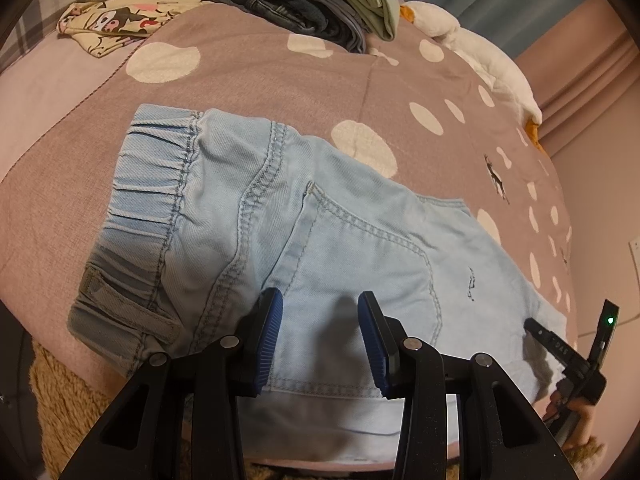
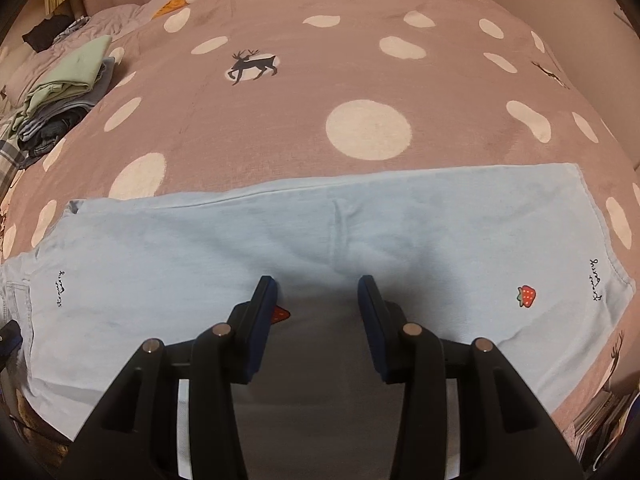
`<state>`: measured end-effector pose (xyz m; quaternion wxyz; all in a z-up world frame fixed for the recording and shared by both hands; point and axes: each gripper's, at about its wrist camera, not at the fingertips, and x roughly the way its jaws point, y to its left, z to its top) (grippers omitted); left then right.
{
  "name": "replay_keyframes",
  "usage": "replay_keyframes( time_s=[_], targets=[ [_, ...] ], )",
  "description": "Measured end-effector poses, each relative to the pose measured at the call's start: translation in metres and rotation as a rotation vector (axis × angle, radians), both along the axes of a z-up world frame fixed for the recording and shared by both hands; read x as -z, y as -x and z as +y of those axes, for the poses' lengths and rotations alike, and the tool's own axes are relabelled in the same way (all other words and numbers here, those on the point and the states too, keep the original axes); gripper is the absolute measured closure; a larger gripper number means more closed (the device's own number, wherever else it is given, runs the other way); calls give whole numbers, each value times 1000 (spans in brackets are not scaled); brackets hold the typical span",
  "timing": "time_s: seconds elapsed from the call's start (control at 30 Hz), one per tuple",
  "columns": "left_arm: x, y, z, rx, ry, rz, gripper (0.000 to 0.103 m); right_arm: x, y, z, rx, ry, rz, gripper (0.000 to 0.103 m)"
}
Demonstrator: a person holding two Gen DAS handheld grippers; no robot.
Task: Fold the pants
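light blue denim pants (image 1: 320,216) lie flat on a bed, on a mauve blanket (image 1: 248,72) with cream dots, close along its near edge. the elastic waistband (image 1: 152,184) points to the left end and the hem (image 2: 600,232) to the right end, with a red strawberry patch (image 2: 526,295) near the hem. the left gripper (image 1: 320,340) sits over the back pocket area, jaws released and holding nothing. the right gripper (image 2: 316,324) sits over the leg, jaws likewise spread and empty. a stack of folded clothes (image 1: 312,4) rests toward the far left corner, well apart from the pants.
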<state>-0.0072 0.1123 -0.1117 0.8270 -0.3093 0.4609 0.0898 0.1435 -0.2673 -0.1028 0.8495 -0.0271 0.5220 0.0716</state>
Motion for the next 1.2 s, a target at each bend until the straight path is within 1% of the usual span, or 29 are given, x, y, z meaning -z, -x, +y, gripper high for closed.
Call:
replay_keyframes(
  time_s=[1.2],
  targets=[
    [0,0,0,0,-3,1,61,0,2,-1,6,-9,-6,61]
  ],
)
